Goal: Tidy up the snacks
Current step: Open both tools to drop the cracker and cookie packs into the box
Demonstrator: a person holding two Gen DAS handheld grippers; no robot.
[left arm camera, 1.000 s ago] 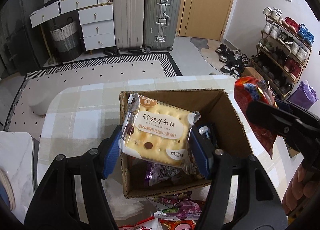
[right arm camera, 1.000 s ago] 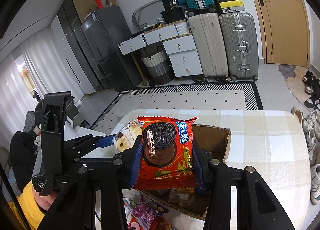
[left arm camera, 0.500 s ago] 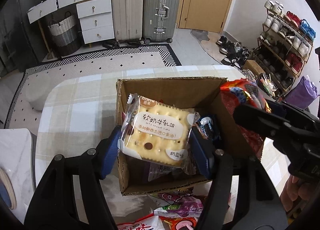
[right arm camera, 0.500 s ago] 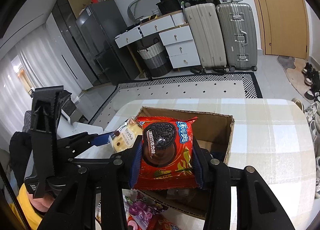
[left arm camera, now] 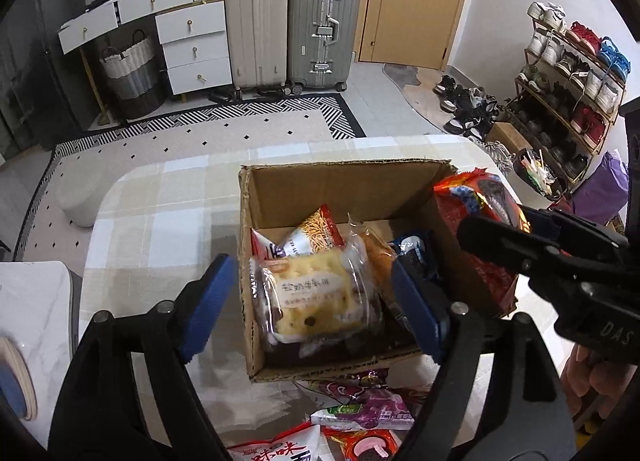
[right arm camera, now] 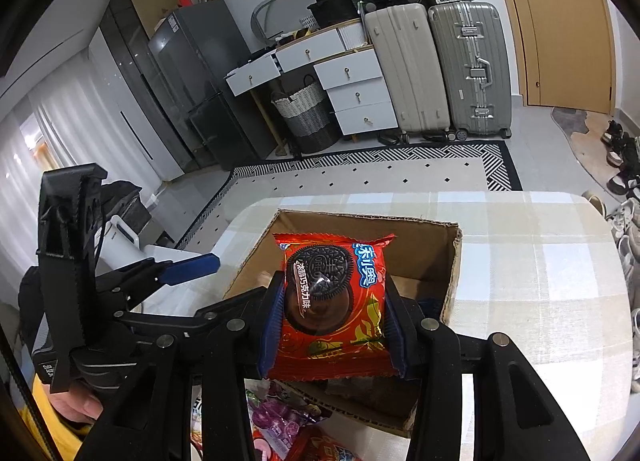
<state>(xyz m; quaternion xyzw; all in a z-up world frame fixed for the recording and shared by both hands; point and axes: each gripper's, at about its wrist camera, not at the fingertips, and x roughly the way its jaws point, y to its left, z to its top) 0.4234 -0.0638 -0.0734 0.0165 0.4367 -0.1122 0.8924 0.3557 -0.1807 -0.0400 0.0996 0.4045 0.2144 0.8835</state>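
An open cardboard box (left arm camera: 344, 185) stands on the checked table (left arm camera: 160, 205) and holds several snack packs. My left gripper (left arm camera: 316, 301) is open above the box; the yellow cracker pack (left arm camera: 312, 293) lies loose between its blue pads on the other packs. My right gripper (right arm camera: 330, 319) is shut on a red Oreo pack (right arm camera: 332, 301) and holds it upright over the box (right arm camera: 416, 237). In the left wrist view the red pack (left arm camera: 476, 229) hangs at the box's right wall.
Loose snack packs (left arm camera: 360, 413) lie on the table in front of the box. A white marble side table (left arm camera: 32, 301) stands at the left. Suitcases (left arm camera: 292, 21), drawers, a basket and a shoe rack (left arm camera: 568, 73) stand on the floor beyond.
My left gripper has opened and let go of the cracker pack, which dropped into the box. My right gripper has moved the red Oreo pack closer over the box.
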